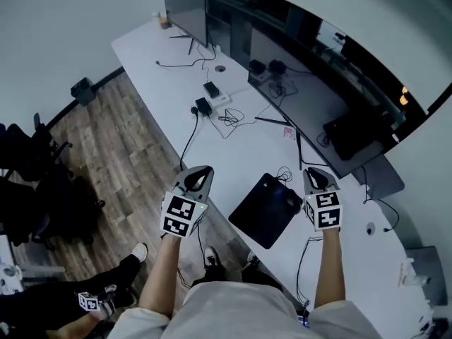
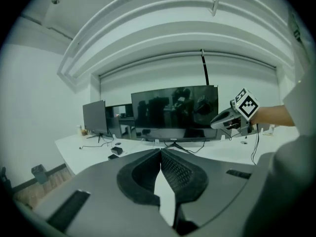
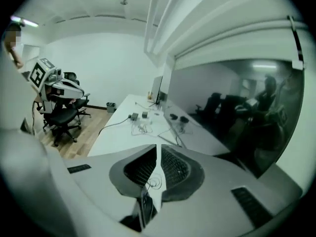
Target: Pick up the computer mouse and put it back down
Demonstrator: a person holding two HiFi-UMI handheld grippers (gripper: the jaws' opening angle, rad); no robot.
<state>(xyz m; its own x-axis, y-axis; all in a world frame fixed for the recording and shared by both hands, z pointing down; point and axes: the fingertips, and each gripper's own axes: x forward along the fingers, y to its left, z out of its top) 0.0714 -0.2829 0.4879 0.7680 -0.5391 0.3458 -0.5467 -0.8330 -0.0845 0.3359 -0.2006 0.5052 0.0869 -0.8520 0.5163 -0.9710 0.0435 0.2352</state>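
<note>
The black computer mouse (image 1: 291, 200) lies on the far right corner of a black mouse pad (image 1: 261, 214) on the white desk (image 1: 240, 143), its thin cable (image 1: 283, 172) curling off behind it. Both grippers hang in the air above the desk's front edge. My left gripper (image 1: 200, 171) is left of the pad, its jaws (image 2: 160, 150) shut on nothing. My right gripper (image 1: 316, 172) is just right of the mouse, its tips (image 3: 157, 147) also together and empty. Below those tips the cable loop (image 3: 154, 183) and a dark shape, probably the mouse (image 3: 143, 205), show through the slit.
A wide curved monitor (image 1: 318, 69) spans the desk's far side, and a smaller monitor (image 1: 185, 9) stands at the far left end. Power adapters and loose cables (image 1: 210, 99) lie mid-desk. Black office chairs (image 1: 35, 182) stand on the wooden floor at left.
</note>
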